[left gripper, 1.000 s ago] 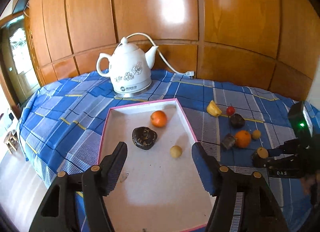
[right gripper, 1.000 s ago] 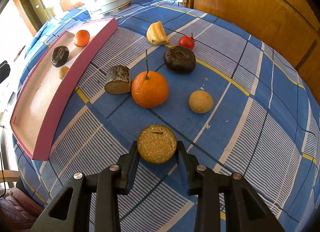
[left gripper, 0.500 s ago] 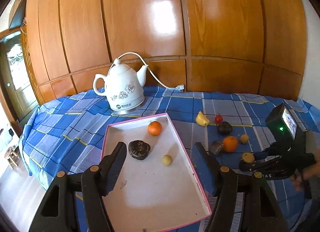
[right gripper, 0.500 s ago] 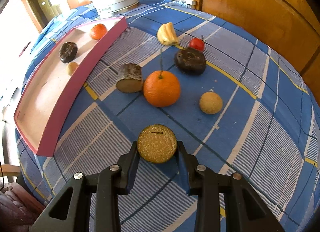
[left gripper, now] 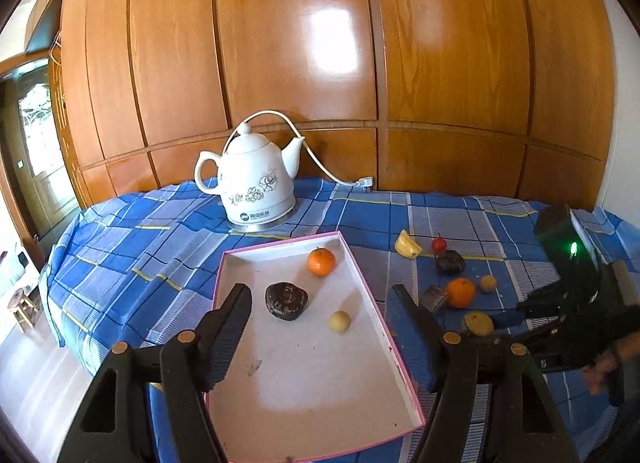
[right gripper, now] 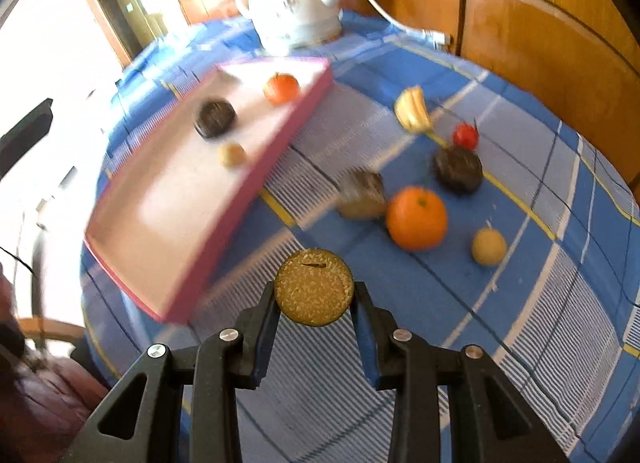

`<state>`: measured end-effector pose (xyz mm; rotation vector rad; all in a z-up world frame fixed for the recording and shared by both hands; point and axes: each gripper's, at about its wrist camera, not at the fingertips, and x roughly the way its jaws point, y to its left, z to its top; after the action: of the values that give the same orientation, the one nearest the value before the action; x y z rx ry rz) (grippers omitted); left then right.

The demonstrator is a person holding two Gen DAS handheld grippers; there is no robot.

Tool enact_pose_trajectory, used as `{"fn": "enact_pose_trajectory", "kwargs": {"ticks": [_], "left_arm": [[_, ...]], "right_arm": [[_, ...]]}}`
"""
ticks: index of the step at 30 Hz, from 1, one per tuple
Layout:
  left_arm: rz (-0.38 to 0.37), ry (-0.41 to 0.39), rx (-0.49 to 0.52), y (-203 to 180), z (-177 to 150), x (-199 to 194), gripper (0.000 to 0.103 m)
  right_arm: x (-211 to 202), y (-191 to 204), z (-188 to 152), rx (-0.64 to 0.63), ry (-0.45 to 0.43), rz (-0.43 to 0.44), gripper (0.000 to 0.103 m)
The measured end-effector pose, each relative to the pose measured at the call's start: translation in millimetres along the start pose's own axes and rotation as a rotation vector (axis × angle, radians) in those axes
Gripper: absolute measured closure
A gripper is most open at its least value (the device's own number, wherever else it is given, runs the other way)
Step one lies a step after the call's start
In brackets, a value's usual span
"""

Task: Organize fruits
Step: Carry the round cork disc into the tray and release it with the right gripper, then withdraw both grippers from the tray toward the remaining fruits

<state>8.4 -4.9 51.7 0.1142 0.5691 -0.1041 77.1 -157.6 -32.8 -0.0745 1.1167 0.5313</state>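
At lower centre of right wrist view | my right tool [right gripper: 314,295] is clamping the round speckled fruit [right gripper: 314,287] | left tool [left gripper: 320,327] is gaping empty | I'm carrying it level, clearing the tray [right gripper: 256,183] wall before releasing.

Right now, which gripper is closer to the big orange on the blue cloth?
Right. The right gripper, clamping a speckled fruit, is just beside the big orange; the left gripper hangs over the tray.

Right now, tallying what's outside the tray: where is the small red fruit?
In the right wrist view, the small red fruit lies on the tablecloth, right of the yellow fruit, just behind the dark fruit.

Tray [right gripper: 208,191] blurred (kettle [right gripper: 292,3] top cropped).
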Motion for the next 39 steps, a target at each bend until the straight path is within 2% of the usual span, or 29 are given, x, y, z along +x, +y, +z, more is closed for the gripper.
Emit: {"fn": "enact_pose_trajectory", "kwargs": {"ticks": [6,15,24,26,29,31,39], "left_arm": [[0.014,-0.003,-0.011,8,-2,-2,0.032],[0.056,0.0,-0.059,31,-8,-6,0.031],[0.065,0.0,-0.087,43,-11,-8,0.031],[0.066,0.001,-0.092,44,-12,-8,0.031],[0.065,0.008,-0.101,47,-13,-6,0.031],[0.064,0.012,-0.102,47,-14,-5,0.031],[0.063,0.014,-0.097,45,-13,-5,0.03]], "right_arm": [[13,31,29,-0.004,-0.036,0.062,0.067],[43,75,49,-0.056,-0.006,0.099,0.067],[69,80,59,-0.03,0.014,0.056,0.067],[71,80,59,-0.022,0.012,0.057,0.064],[67,79,58,-0.01,0.006,0.071,0.059],[63,79,58,-0.005,-0.004,0.079,0.048],[38,69,50,0.014,-0.057,0.064,0.048]]}}
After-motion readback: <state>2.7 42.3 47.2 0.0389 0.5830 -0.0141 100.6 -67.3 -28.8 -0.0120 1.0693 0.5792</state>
